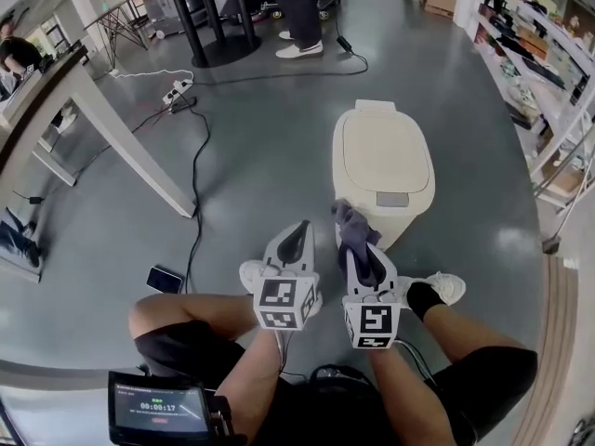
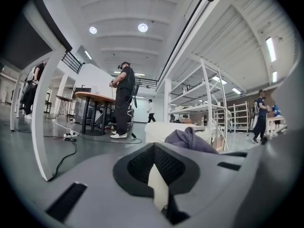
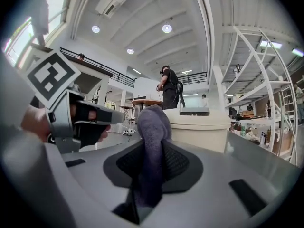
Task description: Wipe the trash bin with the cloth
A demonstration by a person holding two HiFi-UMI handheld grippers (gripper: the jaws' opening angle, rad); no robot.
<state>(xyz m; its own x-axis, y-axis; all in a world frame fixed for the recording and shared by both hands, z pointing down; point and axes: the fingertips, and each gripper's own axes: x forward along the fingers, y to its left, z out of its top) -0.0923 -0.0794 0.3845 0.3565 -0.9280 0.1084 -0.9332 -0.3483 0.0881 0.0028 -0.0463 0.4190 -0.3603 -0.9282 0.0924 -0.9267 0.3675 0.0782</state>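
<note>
A cream trash bin (image 1: pixel 383 170) with its lid down stands on the grey floor just ahead of my knees. My right gripper (image 1: pixel 363 254) is shut on a purple-grey cloth (image 1: pixel 351 229), whose bunched end hangs at the bin's near left corner. In the right gripper view the cloth (image 3: pixel 152 127) rises between the jaws, with the bin (image 3: pixel 202 127) close behind it. My left gripper (image 1: pixel 296 242) is beside the right one, left of the bin, shut and holding nothing. The left gripper view shows the bin (image 2: pixel 159 131) and the cloth (image 2: pixel 187 139) beyond the left gripper (image 2: pixel 154 151).
A phone (image 1: pixel 165 279) lies on the floor to the left, beside a black cable (image 1: pixel 195 175) that runs from a power strip (image 1: pixel 177 91). A white table leg (image 1: pixel 130 147) slants at the left. Shelving (image 1: pixel 548 82) lines the right side. A person (image 1: pixel 299 17) stands behind the bin.
</note>
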